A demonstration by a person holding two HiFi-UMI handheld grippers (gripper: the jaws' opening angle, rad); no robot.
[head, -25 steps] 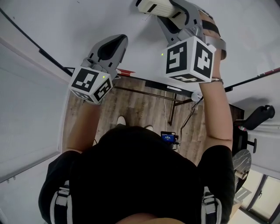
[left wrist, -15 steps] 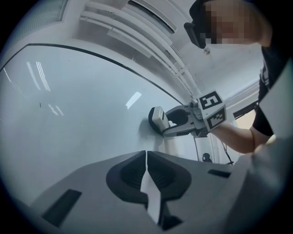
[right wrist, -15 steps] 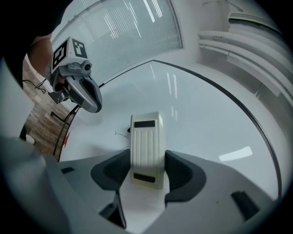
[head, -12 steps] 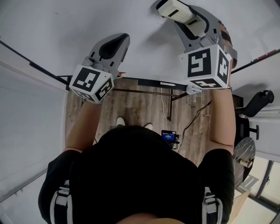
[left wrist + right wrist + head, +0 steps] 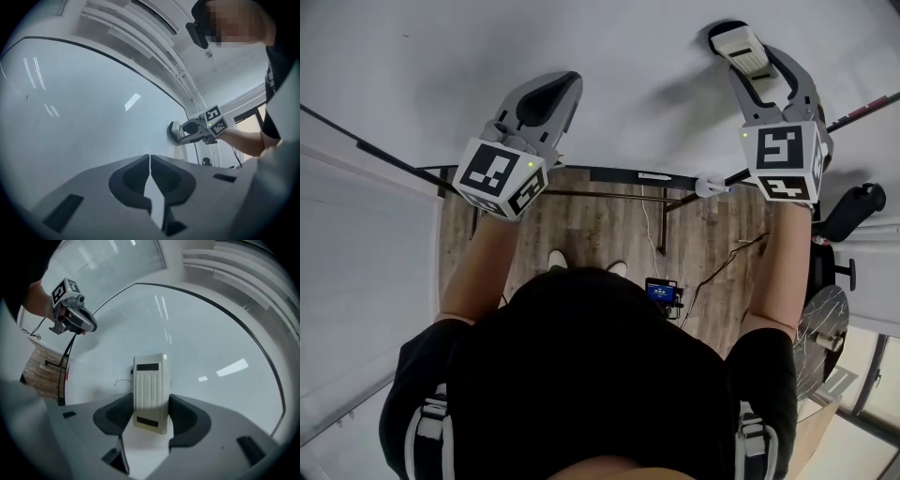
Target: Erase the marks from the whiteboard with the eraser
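Whiteboard (image 5: 609,66) fills the view; at 1 o'clock we find the right hand-held gripper (image 5: 750,61) clamped on the eraser (image 5: 737,42). Left hand-held gripper (image 5: 548,94), 11 o'clock: jaws together, empty.

A wood-plank floor (image 5: 581,234) shows in the head view, and against it sits a small black device with a lit blue screen (image 5: 661,293); whether it rests on the planks cannot be told. A thin white cable (image 5: 650,225) runs over the planks just above that device in the picture, and a black cable (image 5: 727,265) trails away from it up and to the right. Well to the device's right stands a black office chair (image 5: 855,214), with bright window glass (image 5: 870,380) lower still on that side.
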